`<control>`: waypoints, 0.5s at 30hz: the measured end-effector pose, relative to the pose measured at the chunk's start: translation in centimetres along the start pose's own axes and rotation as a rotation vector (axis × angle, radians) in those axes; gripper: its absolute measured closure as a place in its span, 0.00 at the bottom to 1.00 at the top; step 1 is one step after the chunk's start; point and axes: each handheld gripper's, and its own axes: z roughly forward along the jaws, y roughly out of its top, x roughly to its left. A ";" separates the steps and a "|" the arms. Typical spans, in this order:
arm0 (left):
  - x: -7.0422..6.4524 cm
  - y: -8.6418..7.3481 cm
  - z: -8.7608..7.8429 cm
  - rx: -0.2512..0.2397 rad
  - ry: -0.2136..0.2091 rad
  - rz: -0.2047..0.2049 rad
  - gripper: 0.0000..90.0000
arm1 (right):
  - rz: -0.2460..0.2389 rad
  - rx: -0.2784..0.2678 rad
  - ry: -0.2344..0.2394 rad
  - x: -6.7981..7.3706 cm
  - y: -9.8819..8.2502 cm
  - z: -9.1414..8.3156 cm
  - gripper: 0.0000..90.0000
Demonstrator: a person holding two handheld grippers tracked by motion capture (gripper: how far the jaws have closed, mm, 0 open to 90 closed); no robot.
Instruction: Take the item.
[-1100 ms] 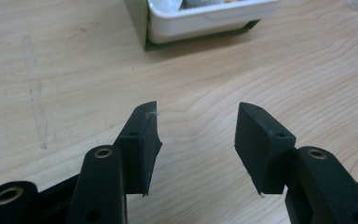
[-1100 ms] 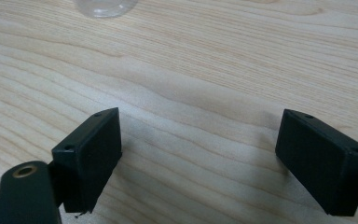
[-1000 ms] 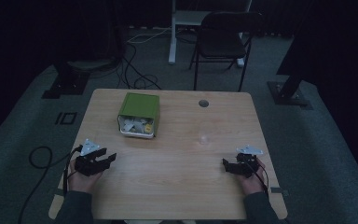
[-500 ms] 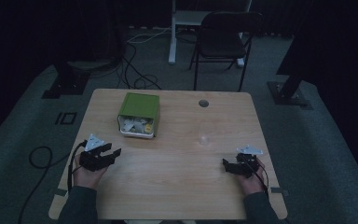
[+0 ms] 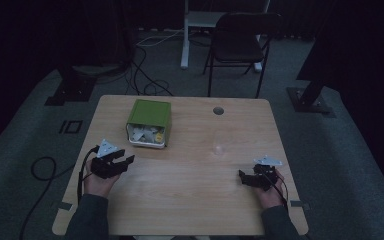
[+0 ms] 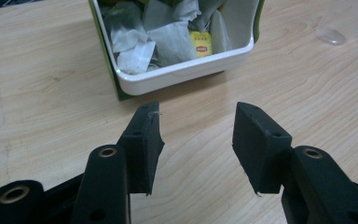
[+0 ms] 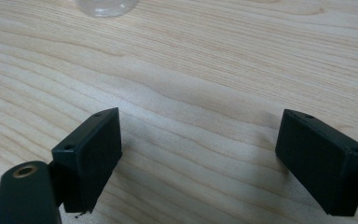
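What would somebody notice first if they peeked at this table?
Probably the green box lying on its side at the table's far left, its open end stuffed with tea bags. The left gripper points at it, open with nothing between its jaws.

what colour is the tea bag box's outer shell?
Green; the tea bag box has a white inner tray. The green shows best in the high view.

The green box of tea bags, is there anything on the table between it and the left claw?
No, nothing visible. The left claw points at the open side of the box, with bare table between them. Its jaws are apart, have just been closing a little, and hold nothing.
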 end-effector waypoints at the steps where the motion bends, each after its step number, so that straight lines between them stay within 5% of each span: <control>1: 0.0 0.0 0.0 0.000 0.000 0.000 0.58 | 0.000 0.000 0.000 0.0 0.0 0.0 0.16; 15: -0.1 1.7 0.9 -0.001 -0.007 0.025 0.58 | 0.001 0.000 0.001 0.0 0.0 0.0 0.16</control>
